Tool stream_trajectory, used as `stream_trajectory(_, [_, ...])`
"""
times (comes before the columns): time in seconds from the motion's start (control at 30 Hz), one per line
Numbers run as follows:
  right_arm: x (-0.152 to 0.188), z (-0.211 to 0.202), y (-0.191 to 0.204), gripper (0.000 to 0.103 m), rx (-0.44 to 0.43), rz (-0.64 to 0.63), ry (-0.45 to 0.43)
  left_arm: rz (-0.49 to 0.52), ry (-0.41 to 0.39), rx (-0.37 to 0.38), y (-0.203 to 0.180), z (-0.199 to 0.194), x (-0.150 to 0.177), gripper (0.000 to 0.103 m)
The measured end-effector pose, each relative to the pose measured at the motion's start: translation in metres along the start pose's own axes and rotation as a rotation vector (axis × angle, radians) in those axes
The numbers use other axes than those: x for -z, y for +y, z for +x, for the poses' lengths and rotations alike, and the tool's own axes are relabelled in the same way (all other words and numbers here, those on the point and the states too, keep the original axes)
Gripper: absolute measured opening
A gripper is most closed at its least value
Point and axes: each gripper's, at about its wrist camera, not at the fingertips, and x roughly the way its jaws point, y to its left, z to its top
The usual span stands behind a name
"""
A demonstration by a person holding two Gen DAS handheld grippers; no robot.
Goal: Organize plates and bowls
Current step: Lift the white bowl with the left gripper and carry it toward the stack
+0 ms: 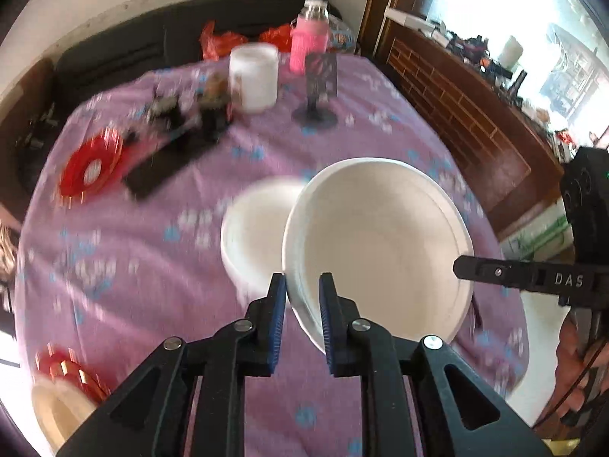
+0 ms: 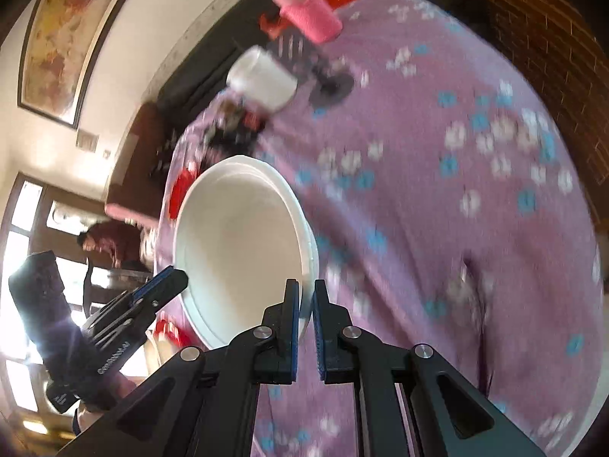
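A white bowl (image 1: pixel 380 243) is held tilted above the purple flowered tablecloth (image 1: pixel 152 251). My left gripper (image 1: pixel 302 297) is shut on its near-left rim. My right gripper (image 2: pixel 306 301) is shut on the opposite rim of the same bowl (image 2: pixel 243 243); it shows as a black finger at the bowl's right edge in the left wrist view (image 1: pixel 468 266). A second white bowl (image 1: pixel 255 232) sits on the cloth behind and left of the held one. A red plate (image 1: pixel 91 167) lies at the far left. A cream bowl (image 1: pixel 57 411) with red items is at the near left edge.
At the back of the table stand a white jar (image 1: pixel 255 76), a pink-sleeved bottle (image 1: pixel 308 38), a small dark stand (image 1: pixel 318 83) and dark clutter (image 1: pixel 179 129). A brick-fronted counter (image 1: pixel 456 106) runs along the right. A black sofa (image 1: pixel 152 38) is behind the table.
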Motion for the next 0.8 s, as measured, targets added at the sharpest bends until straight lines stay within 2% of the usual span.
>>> stream_trajectory(0.17, [0.055, 0.019, 0.001, 0.008, 0.004, -0.035, 0.104, -0.042, 0.093, 0.016, 0.018, 0.008, 0.069, 0.016])
stream_trajectory(0.27, [0.073, 0.038, 0.001, 0.008, 0.021, -0.054, 0.145, -0.085, 0.14, 0.023, 0.029, 0.02, 0.092, 0.016])
stream_trajectory(0.33, [0.08, 0.051, 0.002, 0.008, 0.056, -0.094, 0.158, -0.098, 0.133, 0.007, 0.035, 0.024, 0.103, 0.016])
stream_trajectory(0.4, [0.081, 0.061, -0.001, 0.008, 0.071, -0.098, 0.167, -0.094, 0.142, 0.001, 0.035, 0.028, 0.108, 0.016])
stream_trajectory(0.53, [0.077, 0.061, 0.007, 0.01, 0.127, -0.169, 0.123, -0.093, 0.123, 0.011, 0.037, 0.028, 0.111, 0.018])
stream_trajectory(0.63, [0.079, 0.06, 0.008, 0.01, 0.147, -0.188, 0.128, -0.085, 0.103, 0.009, 0.038, 0.026, 0.112, 0.025])
stream_trajectory(0.8, [0.079, 0.058, 0.015, 0.01, 0.167, -0.208, 0.102, -0.062, 0.079, -0.012, 0.038, 0.025, 0.106, 0.026])
